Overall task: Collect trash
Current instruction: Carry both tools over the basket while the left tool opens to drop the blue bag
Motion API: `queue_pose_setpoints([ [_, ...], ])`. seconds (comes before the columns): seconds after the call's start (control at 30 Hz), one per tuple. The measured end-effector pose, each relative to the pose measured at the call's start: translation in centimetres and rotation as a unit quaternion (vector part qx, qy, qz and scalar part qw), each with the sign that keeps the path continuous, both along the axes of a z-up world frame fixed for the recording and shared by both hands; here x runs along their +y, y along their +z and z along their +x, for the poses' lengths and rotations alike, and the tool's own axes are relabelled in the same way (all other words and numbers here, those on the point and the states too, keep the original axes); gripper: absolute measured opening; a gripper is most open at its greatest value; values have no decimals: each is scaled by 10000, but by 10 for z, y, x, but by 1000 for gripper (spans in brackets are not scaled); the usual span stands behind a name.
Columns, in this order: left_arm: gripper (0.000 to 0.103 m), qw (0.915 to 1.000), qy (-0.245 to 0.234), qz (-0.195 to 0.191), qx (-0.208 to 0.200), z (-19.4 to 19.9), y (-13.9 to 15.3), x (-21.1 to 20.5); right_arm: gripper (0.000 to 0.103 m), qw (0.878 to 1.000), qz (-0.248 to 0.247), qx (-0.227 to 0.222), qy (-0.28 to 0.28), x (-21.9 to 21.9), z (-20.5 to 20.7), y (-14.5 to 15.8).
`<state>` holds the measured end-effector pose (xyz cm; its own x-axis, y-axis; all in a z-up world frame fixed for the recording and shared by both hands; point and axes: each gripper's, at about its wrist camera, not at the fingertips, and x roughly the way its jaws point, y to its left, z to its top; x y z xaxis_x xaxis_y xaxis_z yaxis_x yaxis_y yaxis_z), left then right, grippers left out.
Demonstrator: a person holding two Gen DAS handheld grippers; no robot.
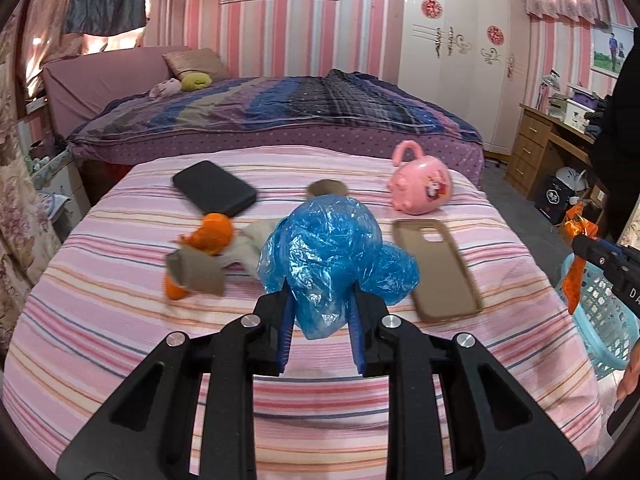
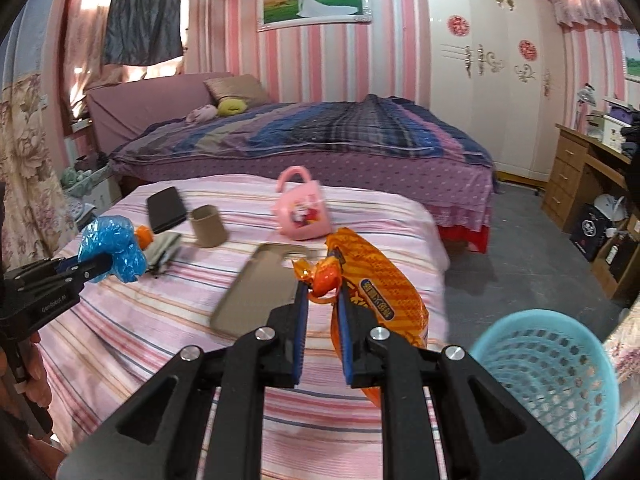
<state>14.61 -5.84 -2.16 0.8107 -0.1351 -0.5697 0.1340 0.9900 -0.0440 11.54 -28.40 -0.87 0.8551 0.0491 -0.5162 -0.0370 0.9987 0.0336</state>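
1. The blue plastic bag (image 1: 332,256) hides the fingertips of the left hand-held gripper (image 1: 320,300) and most of the cardboard tube (image 1: 326,189) behind it.
2. The basket (image 1: 600,320) is cut off by the right edge in the left wrist view; in the right wrist view its lower part runs out of frame.
3. The orange snack wrapper (image 2: 372,280) covers the right hand-held gripper's (image 2: 322,292) fingertips.
4. The print on the wrapper's label is too small to read.
5. The orange scrap (image 1: 212,232) and grey cloth (image 1: 196,272) are blurred.

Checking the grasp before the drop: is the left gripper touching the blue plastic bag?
Touching. The left wrist view shows the left gripper with both fingers pressed against the blue plastic bag, crumpled between them.
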Motion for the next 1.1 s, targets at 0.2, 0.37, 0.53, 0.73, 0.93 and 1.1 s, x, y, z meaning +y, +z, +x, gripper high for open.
queue_pose_setpoints([
  [0.2,22,9997,-191,129,-10,0,-3,-33,15,9994,-126,30,-323,-43,-12,-1],
  [0.37,22,9992,-319,254,24,-1,-8,-56,15,9980,-206,130,-575,-77,-20,-6],
  [0.53,22,9987,-444,246,-43,-6,-4,-83,15,9964,-134,153,-828,-115,-29,-10],
  [0.73,22,9963,-808,260,-134,-14,2,-138,15,9929,-49,234,-1164,-162,-38,-19],
  [0.93,22,9917,-1282,52,-47,-23,-1,-201,15,9914,-63,290,-1271,-191,-47,-26],
  [1.1,22,9860,-1663,-42,73,-31,-10,-248,15,9888,36,307,-1463,-217,-54,-31],
])
